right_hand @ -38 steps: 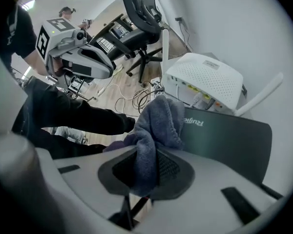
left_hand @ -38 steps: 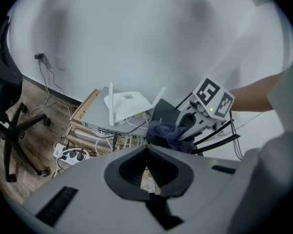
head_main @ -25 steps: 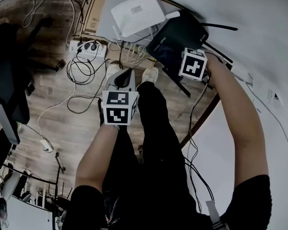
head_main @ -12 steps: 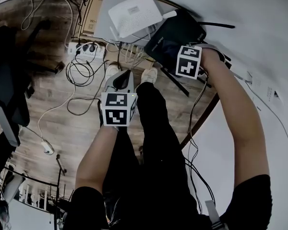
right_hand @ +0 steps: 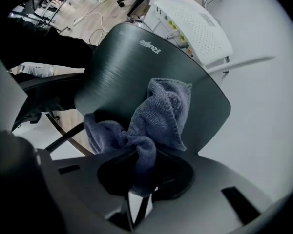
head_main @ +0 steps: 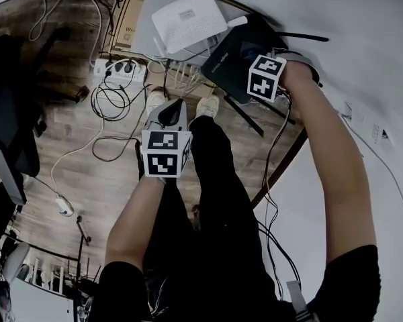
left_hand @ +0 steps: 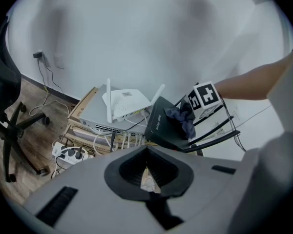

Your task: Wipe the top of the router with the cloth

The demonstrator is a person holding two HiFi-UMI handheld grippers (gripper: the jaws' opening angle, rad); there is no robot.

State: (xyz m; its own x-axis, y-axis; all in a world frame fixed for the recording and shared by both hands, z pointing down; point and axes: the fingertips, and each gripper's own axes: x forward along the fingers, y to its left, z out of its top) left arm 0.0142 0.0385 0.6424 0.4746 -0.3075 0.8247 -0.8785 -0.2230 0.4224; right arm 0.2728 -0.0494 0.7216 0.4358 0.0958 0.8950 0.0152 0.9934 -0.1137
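Note:
A black router point(right_hand: 136, 72) lies flat with a blue-grey cloth point(right_hand: 158, 113) bunched on its top. My right gripper point(right_hand: 141, 177) is shut on the cloth's near fold and presses it to the router. In the head view that gripper point(head_main: 256, 62) sits over the black router point(head_main: 232, 56) at the upper right. The left gripper view shows the router point(left_hand: 163, 126), the cloth point(left_hand: 184, 120) and the right gripper's marker cube. My left gripper point(head_main: 171, 111) hangs over the floor, left of the router, its jaws together with nothing in them point(left_hand: 147, 173).
A white router point(head_main: 188, 20) sits on a grey box point(left_hand: 90, 118) just left of the black one. Below are a power strip point(head_main: 121, 68), loose cables and the person's legs. An office chair point(left_hand: 10, 126) stands at the left. A white wall lies to the right.
My right gripper has slid the cloth a little farther up across the black router's top. The left gripper has stayed where it was.

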